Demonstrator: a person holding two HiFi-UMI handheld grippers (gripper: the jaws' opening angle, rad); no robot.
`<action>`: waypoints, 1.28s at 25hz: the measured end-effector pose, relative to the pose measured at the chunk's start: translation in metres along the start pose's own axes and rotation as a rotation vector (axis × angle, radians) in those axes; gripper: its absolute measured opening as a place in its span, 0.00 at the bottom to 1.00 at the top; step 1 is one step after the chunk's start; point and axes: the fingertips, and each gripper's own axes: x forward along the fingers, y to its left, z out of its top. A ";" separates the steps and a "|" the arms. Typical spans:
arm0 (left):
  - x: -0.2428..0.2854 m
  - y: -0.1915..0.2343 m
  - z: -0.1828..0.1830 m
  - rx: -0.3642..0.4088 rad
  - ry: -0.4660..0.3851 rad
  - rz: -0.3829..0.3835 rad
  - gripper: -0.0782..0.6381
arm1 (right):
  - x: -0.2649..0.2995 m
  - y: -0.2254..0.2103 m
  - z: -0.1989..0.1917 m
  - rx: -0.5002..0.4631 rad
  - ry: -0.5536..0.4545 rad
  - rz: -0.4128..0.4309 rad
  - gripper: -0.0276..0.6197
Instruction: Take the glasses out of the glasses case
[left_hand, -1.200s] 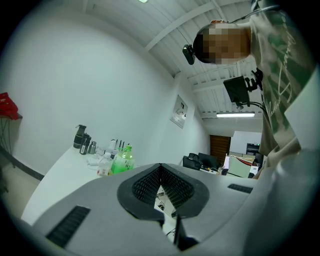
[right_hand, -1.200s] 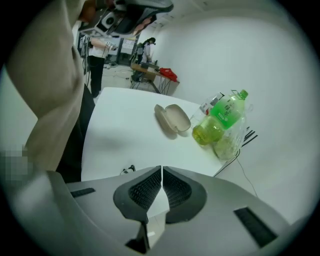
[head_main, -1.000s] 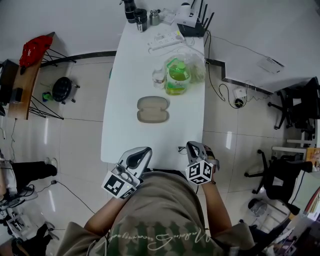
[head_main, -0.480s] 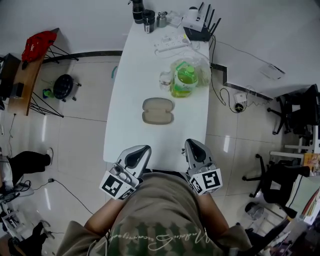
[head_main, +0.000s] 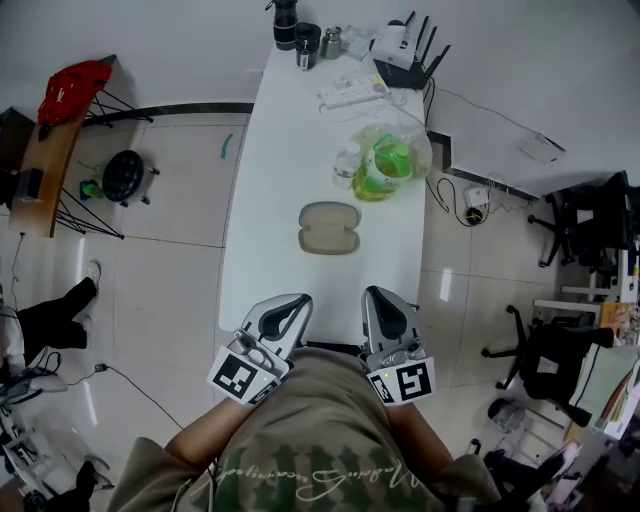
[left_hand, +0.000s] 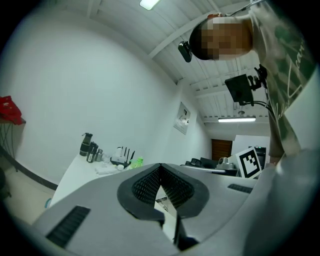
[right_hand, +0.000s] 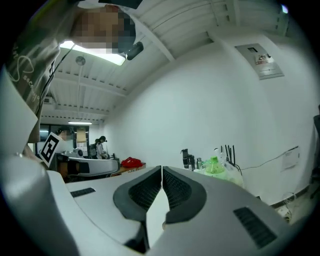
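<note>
The glasses case (head_main: 330, 228) lies mid-table, well apart from both claws. The left gripper (head_main: 293, 303) and right gripper (head_main: 376, 297) hover at the table's near edge, jaws pressed together on nothing

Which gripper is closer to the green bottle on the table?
Right. The right gripper lines up almost straight toward the green bottle; the left gripper sits farther off to its left.

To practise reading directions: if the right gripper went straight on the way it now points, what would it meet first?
Probably the glasses case. The right gripper, tongs shut, points up the table towards the case's right end. Height is unclear, so it could pass above it.
</note>
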 end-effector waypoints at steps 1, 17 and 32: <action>-0.002 0.004 0.000 -0.004 0.010 -0.006 0.12 | 0.003 0.007 0.000 -0.014 0.014 0.003 0.07; -0.017 0.002 -0.025 0.026 0.066 -0.134 0.12 | -0.003 0.058 -0.004 -0.089 -0.015 -0.100 0.07; -0.071 -0.189 -0.066 0.106 -0.081 0.053 0.12 | -0.218 0.052 -0.012 -0.057 -0.181 0.032 0.07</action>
